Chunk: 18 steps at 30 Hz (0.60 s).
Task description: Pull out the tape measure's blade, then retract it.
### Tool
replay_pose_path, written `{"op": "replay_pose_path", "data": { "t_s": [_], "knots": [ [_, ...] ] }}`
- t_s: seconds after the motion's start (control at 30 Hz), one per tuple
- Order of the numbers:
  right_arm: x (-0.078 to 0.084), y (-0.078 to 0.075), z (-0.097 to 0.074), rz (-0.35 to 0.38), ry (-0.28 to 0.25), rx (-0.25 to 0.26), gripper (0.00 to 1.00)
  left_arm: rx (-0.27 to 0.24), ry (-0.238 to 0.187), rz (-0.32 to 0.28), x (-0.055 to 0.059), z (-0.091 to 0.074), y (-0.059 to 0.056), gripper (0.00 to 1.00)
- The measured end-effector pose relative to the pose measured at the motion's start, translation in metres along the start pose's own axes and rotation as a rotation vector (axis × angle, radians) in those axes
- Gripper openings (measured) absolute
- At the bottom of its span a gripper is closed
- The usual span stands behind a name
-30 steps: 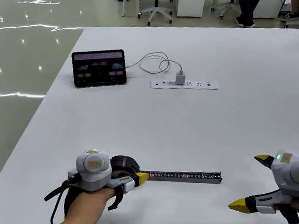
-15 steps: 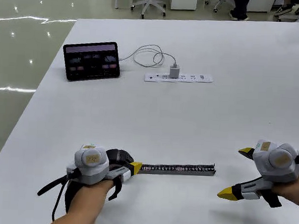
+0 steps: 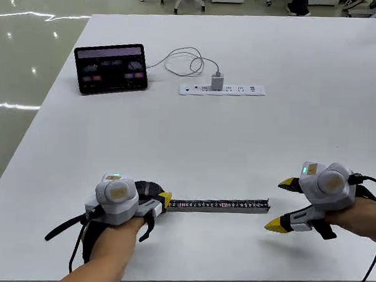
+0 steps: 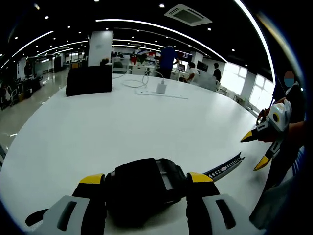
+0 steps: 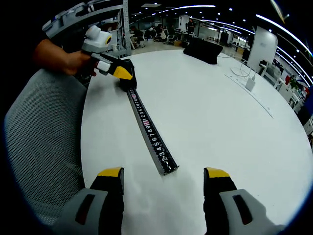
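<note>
Tape measure case (image 3: 147,192) sits on the white table (image 3: 238,143) near its front edge, clamped between the two yellow-tipped jaws of the left hand-held gripper (image 3: 158,201), which press against its black sides. The left gripper view shows the case wedged squarely in the gap between them. Its blade (image 3: 219,205) is drawn out and lies flat on the table, running straight toward the right hand-held gripper (image 3: 281,204). That one holds nothing: its jaws stand wide apart, and the blade's free end stops just short of them, touching neither. In the right gripper view the numbered blade leads away from between the jaw tips back to the case. Farther back on the table a dark tablet (image 3: 110,67) stands propped. Well to its right lies a white power strip (image 3: 237,90) with a charger (image 3: 217,82) plugged in, and a looped white cable (image 3: 182,61) runs from it.
</note>
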State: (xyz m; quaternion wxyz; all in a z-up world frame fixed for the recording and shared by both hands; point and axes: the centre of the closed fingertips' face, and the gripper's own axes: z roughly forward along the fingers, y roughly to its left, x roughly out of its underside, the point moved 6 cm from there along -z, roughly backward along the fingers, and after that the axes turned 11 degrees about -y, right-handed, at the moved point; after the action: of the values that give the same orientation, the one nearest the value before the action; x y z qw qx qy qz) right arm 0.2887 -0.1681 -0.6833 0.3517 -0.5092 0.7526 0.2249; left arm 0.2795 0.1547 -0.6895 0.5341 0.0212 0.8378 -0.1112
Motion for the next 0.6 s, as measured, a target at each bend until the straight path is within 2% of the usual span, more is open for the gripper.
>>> {"op": "replay_pose_path", "data": {
  "t_s": [0.13,0.27,0.37,0.6],
  "knots": [
    [0.002,-0.002,0.005,-0.003,0.007,-0.011,0.48,-0.001,0.001,0.005,0.0,-0.002,0.0,0.62],
    [0.004,-0.005,0.01,0.026,-0.004,0.02,0.4,-0.003,0.002,0.007,0.0,-0.001,0.0,0.62],
    [0.006,-0.004,0.012,0.006,0.002,0.018,0.31,-0.002,0.003,0.009,0.001,-0.001,0.0,0.62],
    [0.007,-0.005,0.018,-0.033,0.025,0.004,0.24,-0.002,0.005,0.011,0.001,-0.002,-0.001,0.62]
  ]
}}
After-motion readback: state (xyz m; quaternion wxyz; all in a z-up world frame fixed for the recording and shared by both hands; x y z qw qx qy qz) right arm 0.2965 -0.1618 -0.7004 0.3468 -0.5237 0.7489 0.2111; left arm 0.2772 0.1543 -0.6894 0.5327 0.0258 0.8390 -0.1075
